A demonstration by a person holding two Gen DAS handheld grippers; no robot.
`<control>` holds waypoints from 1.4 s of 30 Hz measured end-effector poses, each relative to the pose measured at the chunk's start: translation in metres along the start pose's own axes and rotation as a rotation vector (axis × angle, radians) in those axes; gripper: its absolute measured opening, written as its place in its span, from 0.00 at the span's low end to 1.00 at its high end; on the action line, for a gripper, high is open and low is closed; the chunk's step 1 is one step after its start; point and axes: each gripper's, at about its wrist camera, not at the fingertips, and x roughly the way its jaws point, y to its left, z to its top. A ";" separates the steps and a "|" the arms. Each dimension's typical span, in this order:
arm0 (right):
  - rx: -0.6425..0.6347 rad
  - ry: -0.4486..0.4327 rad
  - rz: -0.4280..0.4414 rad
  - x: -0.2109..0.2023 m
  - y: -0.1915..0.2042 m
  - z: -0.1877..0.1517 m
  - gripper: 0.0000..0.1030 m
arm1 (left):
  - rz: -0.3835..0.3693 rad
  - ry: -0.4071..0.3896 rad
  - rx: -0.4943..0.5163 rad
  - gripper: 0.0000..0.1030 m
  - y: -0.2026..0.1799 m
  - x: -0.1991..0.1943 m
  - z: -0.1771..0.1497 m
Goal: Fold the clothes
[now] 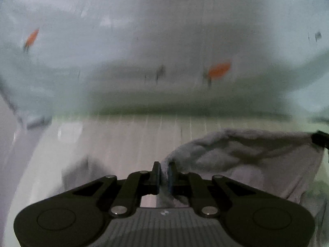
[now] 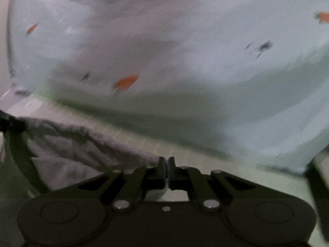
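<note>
A grey, fuzzy cloth (image 1: 246, 154) hangs stretched between my two grippers, above a pale striped surface (image 1: 127, 140). In the left wrist view my left gripper (image 1: 163, 174) is shut on one corner of it, with fabric bunched between the pads. The cloth's upper edge runs right to the dark tip of my right gripper (image 1: 320, 140) at the frame's edge. In the right wrist view my right gripper (image 2: 167, 170) is shut on the other corner of the grey cloth (image 2: 72, 144). From there the cloth spans left to my left gripper (image 2: 10, 123). Both views are motion-blurred.
A large pale bluish fabric (image 1: 164, 41) with orange patches (image 1: 219, 70) and small dark marks fills the background beyond the striped surface (image 2: 164, 146). It also fills the right wrist view (image 2: 185, 61). A dark, blurred shape (image 2: 317, 177) stands at the right edge.
</note>
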 end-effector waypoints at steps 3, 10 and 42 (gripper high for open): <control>0.042 -0.121 -0.093 -0.003 -0.021 0.027 0.02 | 0.006 -0.145 0.011 0.09 -0.008 -0.001 0.049; 0.066 -0.128 -0.147 0.042 -0.037 0.034 0.11 | 0.076 -0.282 0.036 0.34 -0.050 0.047 0.094; 0.367 0.367 -0.035 -0.089 -0.039 -0.171 0.50 | -0.053 0.227 -0.107 0.85 -0.009 -0.063 -0.159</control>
